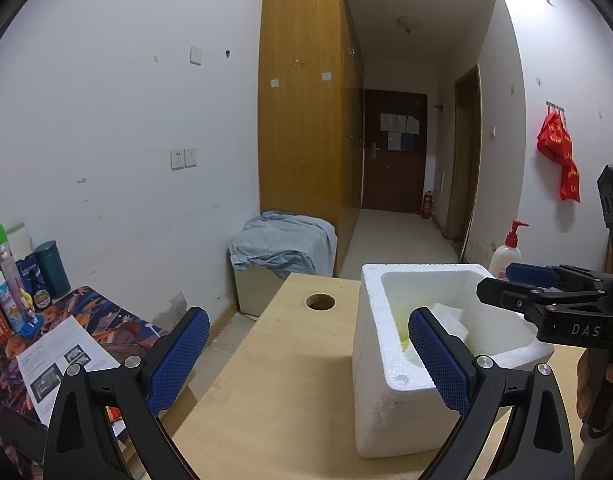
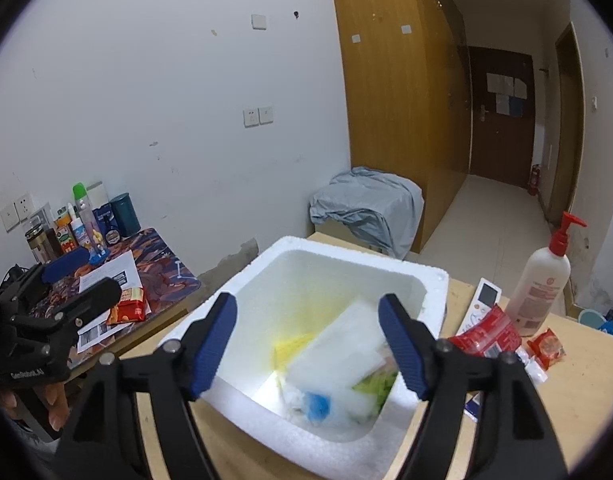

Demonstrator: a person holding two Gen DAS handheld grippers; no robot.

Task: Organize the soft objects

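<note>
A white foam box (image 2: 438, 292) stands on the wooden table (image 1: 274, 380). My right gripper (image 2: 306, 302) hovers over the box mouth, open, its pads touching nothing. Below it a white soft pack (image 2: 342, 344) with a blue patch looks blurred inside the box, lying over a yellow item (image 2: 290, 348) and a green item (image 2: 376, 384). My left gripper (image 1: 306, 322) is open and empty, level with the left side of the foam box (image 1: 386, 400). The left wrist view catches the right gripper (image 1: 496, 282) above the box's right rim.
On the table right of the box are a pump bottle (image 2: 542, 284), a remote (image 2: 482, 300) and red snack packets (image 2: 486, 332). The tabletop has a round hole (image 1: 319, 302). A low side table (image 2: 166, 276) with bottles and papers stands at left.
</note>
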